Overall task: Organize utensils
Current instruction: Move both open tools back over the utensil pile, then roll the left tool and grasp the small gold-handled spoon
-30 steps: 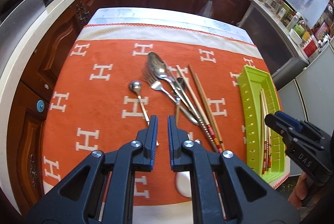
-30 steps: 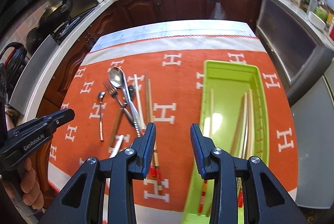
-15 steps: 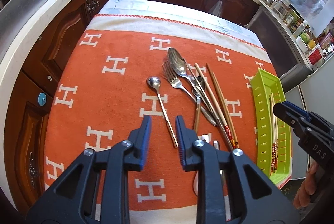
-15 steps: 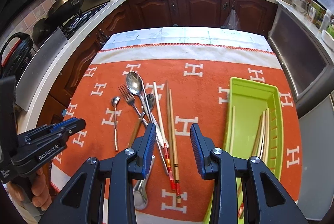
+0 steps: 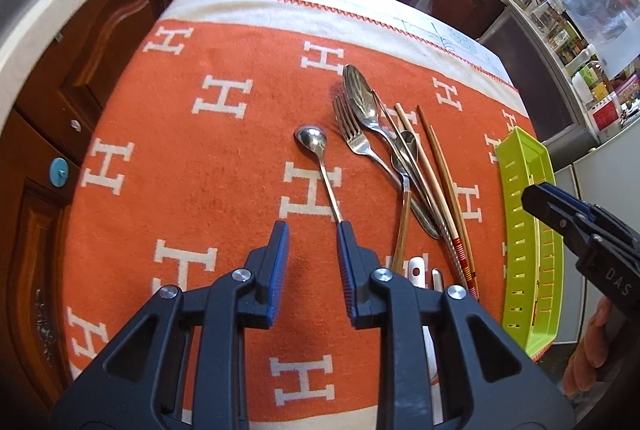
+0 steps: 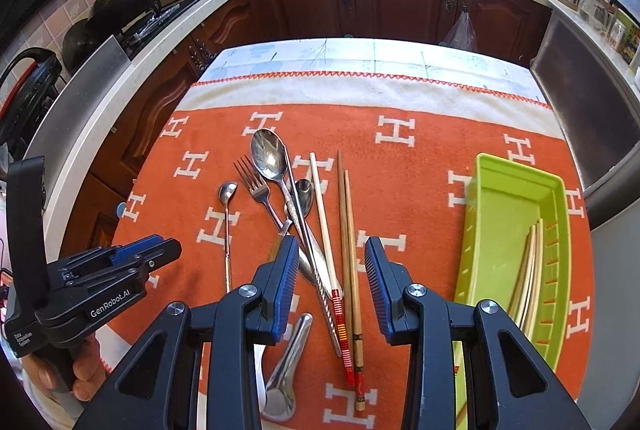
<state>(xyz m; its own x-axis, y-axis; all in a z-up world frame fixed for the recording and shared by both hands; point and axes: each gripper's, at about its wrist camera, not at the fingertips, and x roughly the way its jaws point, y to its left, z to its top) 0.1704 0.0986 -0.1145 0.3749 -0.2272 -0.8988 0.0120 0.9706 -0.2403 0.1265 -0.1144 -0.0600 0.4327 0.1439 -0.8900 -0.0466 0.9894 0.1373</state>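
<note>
Loose cutlery lies on the orange cloth: a small spoon (image 5: 316,141), a fork (image 5: 352,133), a large spoon (image 5: 360,93) and several chopsticks (image 5: 440,169). My left gripper (image 5: 312,230) hovers open just above the cloth. Its right fingertip covers the small spoon's handle end, and nothing is between its jaws. My right gripper (image 6: 331,244) is open above the red-ended chopsticks (image 6: 346,230), which show in the gap below it. A green tray (image 6: 516,169) at the right holds a few pale chopsticks (image 6: 530,262).
A metal soup spoon (image 6: 286,362) lies by the cloth's near edge under the right gripper. The other gripper shows at each view's side, held by a hand (image 5: 588,346). Dark wooden cabinets and a counter surround the table; a stove with pans stands at the left.
The left jaws went from nearly shut to open, and that gripper sank toward the small spoon. The right gripper moved left, from above the green tray to above the loose chopsticks.
</note>
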